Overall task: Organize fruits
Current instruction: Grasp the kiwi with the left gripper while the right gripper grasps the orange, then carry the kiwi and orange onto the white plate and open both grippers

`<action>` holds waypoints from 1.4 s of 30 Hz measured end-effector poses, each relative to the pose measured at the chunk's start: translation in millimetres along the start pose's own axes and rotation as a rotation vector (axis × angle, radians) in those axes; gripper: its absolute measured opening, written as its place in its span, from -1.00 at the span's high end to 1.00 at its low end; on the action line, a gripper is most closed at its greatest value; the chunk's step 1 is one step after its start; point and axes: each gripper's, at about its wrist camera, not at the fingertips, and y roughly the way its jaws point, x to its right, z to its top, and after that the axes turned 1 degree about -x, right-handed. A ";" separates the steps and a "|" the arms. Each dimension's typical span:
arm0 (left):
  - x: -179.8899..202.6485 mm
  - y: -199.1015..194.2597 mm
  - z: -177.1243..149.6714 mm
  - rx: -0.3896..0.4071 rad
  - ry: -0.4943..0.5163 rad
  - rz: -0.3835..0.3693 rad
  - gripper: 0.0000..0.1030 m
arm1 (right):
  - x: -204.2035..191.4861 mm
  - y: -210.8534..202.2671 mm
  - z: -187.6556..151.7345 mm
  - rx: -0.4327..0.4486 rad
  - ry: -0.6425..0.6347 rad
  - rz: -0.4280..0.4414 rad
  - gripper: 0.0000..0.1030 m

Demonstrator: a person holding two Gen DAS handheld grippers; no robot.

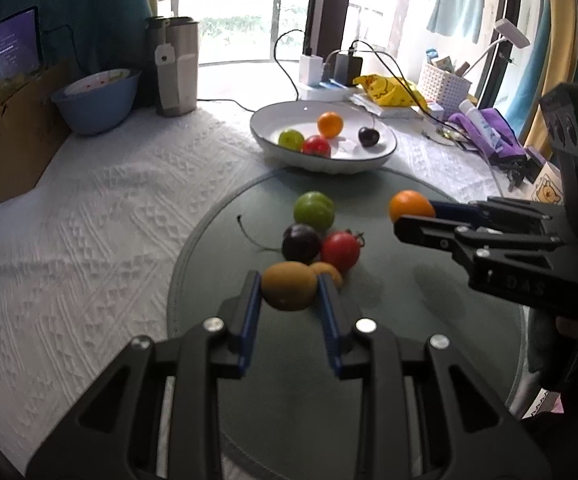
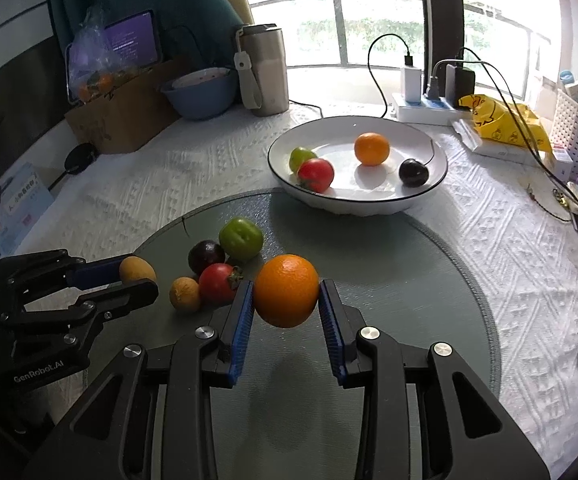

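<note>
Left gripper [image 1: 289, 286] grips kiwi [image 1: 289, 286]; small fruit [image 1: 329, 272] touching.

The left gripper [image 1: 289, 292] pinches a brown kiwi [image 1: 288, 286] between its blue fingers [image 1: 249, 300] on the round grey mat [image 1: 409, 300]. To the right, the right gripper [image 1: 413, 216] clamps an orange [image 1: 409, 205]. Beyond the mat's far edge stands a white bowl [image 1: 369, 160] of fruit.
</note>
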 end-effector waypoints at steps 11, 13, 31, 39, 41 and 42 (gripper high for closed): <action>10.2 1.9 23.2 0.027 0.029 -0.002 0.43 | 17.7 -10.9 9.5 0.031 0.005 -0.008 0.32; 12.1 3.5 28.3 0.031 0.035 -0.002 0.43 | 21.8 -12.0 12.2 0.036 0.007 -0.010 0.32; 15.9 23.2 73.2 0.065 0.073 -0.020 0.43 | 46.0 -15.0 37.6 0.077 0.014 -0.030 0.32; 3.9 43.7 91.0 0.047 0.053 -0.060 0.43 | 52.4 -5.9 50.4 0.078 0.007 -0.035 0.32; 2.9 47.0 94.6 0.049 0.057 -0.063 0.43 | 52.7 -2.5 53.2 0.075 0.002 -0.035 0.32; 2.1 48.5 96.7 0.050 0.059 -0.063 0.43 | 52.4 0.1 54.9 0.072 -0.001 -0.034 0.32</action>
